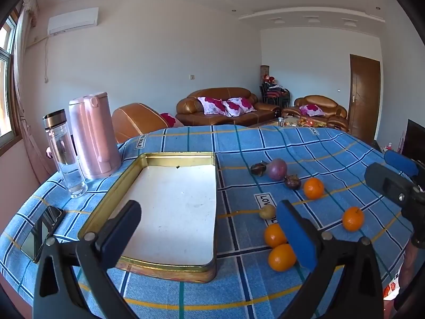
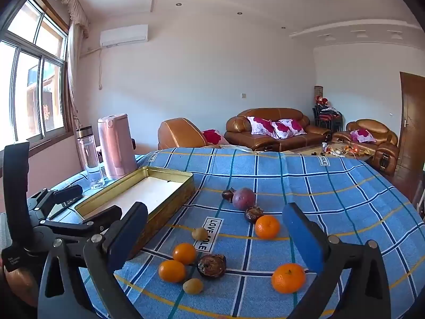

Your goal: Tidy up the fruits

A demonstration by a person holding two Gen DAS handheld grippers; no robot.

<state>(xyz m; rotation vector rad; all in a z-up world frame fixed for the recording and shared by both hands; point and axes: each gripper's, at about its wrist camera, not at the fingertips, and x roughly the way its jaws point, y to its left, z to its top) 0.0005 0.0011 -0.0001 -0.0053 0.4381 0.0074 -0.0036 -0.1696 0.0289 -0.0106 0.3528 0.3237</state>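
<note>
Both my right gripper (image 2: 212,236) and left gripper (image 1: 209,228) gape empty, so I judge the nearest mandarin (image 2: 288,277) light, soft-skinned, and best pinched gently across its middle.

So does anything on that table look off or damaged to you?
Three of the dark fruits look shrivelled and wrinkled: one beside the near oranges, two by the smooth purple fruit. The tin is empty.

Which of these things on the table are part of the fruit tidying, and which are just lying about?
For the job: oranges, purple fruit, small yellowish fruits, gold tin tray.
Lying about: pink kettle, glass bottle, phone.
</note>
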